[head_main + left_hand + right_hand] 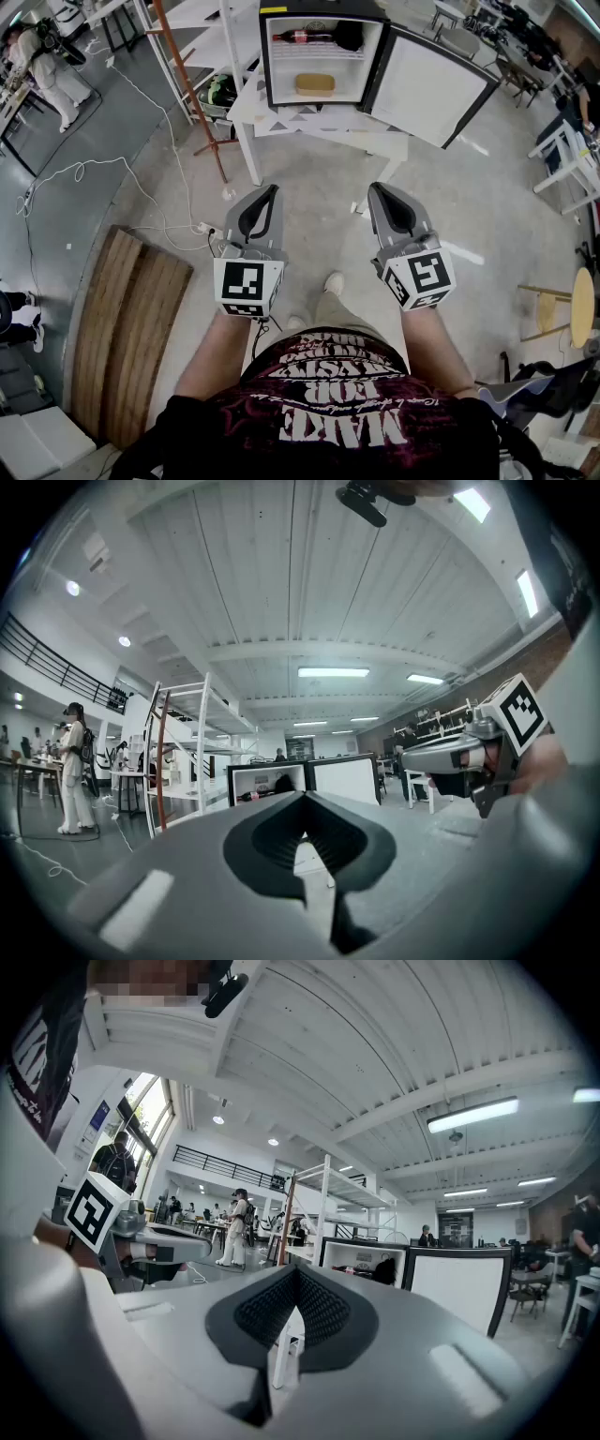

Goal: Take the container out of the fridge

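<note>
One tan container (315, 83) lies inside the open fridge (266, 66)

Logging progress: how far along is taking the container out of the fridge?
Done: the fridge door stands open. In hand: nothing; left gripper and right gripper are shut, empty, short of the fridge. Left: grasp the tan container low inside, pull it out.

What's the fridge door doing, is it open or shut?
Open. The fridge door stands out to the right, and the head view looks into the fridge at a bottle above and the container below.
</note>
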A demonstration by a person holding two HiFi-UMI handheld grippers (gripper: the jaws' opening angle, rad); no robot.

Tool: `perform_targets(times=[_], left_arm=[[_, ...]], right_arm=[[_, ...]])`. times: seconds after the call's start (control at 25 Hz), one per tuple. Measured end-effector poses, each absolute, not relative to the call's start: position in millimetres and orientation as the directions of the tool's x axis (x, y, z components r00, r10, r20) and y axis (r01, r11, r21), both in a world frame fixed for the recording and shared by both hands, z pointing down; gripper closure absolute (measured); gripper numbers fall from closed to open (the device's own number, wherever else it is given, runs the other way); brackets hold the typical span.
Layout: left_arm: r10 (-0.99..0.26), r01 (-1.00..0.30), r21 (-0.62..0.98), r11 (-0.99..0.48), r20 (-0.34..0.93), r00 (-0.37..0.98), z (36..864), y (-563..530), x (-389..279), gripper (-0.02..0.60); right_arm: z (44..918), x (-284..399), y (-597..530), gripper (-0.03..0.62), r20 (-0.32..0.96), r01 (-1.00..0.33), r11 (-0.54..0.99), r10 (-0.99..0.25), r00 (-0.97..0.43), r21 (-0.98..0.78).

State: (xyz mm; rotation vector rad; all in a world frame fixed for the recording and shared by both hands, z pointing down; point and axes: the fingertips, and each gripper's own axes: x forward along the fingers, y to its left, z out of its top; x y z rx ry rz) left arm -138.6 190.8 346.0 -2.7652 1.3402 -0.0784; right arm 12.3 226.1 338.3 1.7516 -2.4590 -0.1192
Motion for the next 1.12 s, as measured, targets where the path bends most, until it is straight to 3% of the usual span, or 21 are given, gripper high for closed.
perform_targets(times=[1.12], left_arm=[[-0.811,-0.809,-0.065,-0.584,0.080,0.579,378.8,96.6,-94.2,0.581]], right_arm=[[374.4,50.5,125.5,0.576,0.088,-0.911,0.412,-0.907,-0.411,-0.002]])
